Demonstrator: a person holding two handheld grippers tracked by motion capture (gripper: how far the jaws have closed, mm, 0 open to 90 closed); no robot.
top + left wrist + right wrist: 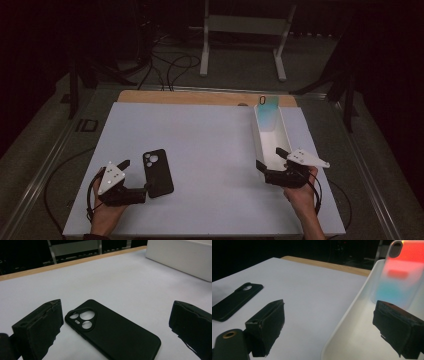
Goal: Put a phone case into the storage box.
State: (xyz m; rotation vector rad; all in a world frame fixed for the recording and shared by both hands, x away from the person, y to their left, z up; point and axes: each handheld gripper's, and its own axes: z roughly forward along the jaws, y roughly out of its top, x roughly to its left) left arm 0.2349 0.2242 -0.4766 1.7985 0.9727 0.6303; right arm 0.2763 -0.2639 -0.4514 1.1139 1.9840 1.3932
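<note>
Left gripper view looks along the left tool (pixel 115 327), whose two black jaws stand spread wide with nothing between them but the black phone case (pixel 112 331) lying flat on the white desk (pixel 120 282), camera cutout toward the left jaw. From the high view, this tool (pixel 134 178) sits at the case's near left edge, and the case (pixel 158 173) rests well apart from the white tray (pixel 280 145) on the right. The right tool (pixel 272 159) is also spread, its jaws astride the tray's near wall. A shiny phone (pixel 398 272) leans upright at the tray's far end.

Likely risks: the thin case may skid across the smooth desk if the jaws close flat on it, and the right tool may nudge the tray and topple the leaning phone.
</note>
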